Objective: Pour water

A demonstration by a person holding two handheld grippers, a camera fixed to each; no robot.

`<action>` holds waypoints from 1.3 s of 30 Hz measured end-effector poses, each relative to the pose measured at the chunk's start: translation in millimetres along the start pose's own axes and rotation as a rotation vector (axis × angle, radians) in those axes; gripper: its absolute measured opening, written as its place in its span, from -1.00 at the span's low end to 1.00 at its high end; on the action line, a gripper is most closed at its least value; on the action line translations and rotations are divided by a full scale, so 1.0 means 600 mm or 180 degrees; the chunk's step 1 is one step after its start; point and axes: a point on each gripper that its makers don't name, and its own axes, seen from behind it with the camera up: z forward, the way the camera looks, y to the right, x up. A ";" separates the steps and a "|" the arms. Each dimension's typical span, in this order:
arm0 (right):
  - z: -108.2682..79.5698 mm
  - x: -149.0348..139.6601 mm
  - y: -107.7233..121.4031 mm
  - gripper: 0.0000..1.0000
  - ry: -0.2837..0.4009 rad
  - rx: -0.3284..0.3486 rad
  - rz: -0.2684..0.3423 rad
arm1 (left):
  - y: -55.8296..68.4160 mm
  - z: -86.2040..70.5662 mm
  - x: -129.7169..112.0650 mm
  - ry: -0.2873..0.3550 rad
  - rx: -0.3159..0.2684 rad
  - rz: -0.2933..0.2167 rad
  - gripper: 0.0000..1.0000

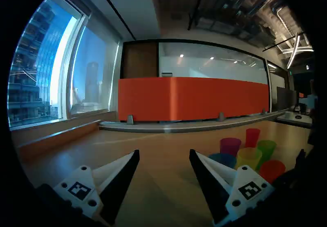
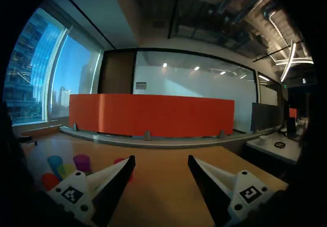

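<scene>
Left gripper and right gripper are hovering low over the table, fingers spread, gripping nothing. Cups (six colours, bunched together) are standing between them, well short of the table's far edge, where an orange screen is standing.

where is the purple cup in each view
Left gripper view: purple cup lower right, just behind the blue cup.
Right gripper view: purple cup lower left, right of the blue cup.
Shared landmark: the orange partition behind it.
</scene>
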 end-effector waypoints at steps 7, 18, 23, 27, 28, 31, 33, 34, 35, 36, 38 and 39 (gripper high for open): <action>0.007 -0.009 0.002 1.00 0.0068 0.0000 -0.0040 | 0.000 0.000 0.000 0.0000 0.0001 0.0000 0.80; 0.023 -0.035 0.006 1.00 0.0188 0.0017 0.0085 | 0.000 0.000 0.000 -0.0001 0.0001 0.0000 0.80; 0.033 -0.054 0.003 1.00 0.0179 0.0070 0.0178 | 0.000 0.000 0.000 -0.0001 0.0001 0.0000 0.80; 0.038 -0.072 0.004 1.00 0.0134 0.0079 0.0199 | 0.000 0.000 0.000 -0.0001 0.0001 0.0000 0.80; 0.039 -0.078 0.005 1.00 0.0123 0.0083 0.0191 | 0.000 0.000 0.000 -0.0001 0.0001 0.0001 0.80; 0.042 -0.090 0.006 1.00 0.0091 0.0089 0.0153 | 0.000 -0.001 -0.001 0.0000 0.0001 0.0000 0.80; 0.044 -0.097 0.008 1.00 0.0073 0.0086 0.0123 | 0.001 -0.001 -0.001 0.0000 0.0001 0.0000 0.80; 0.045 -0.099 0.010 1.00 0.0070 0.0077 0.0114 | 0.001 -0.001 -0.001 0.0000 0.0001 0.0000 0.80; 0.046 -0.100 0.012 0.99 0.0068 0.0069 0.0106 | 0.001 -0.001 0.000 0.0000 0.0001 0.0000 0.80; 0.047 -0.102 0.013 1.00 0.0066 0.0064 0.0107 | 0.001 -0.001 0.000 0.0000 0.0001 0.0000 0.80; 0.047 -0.106 0.016 1.00 0.0063 0.0064 0.0132 | 0.001 -0.001 0.000 0.0000 0.0001 0.0000 0.80; 0.048 -0.108 0.017 1.00 0.0057 0.0063 0.0148 | 0.000 -0.001 0.000 0.0000 0.0001 0.0000 0.80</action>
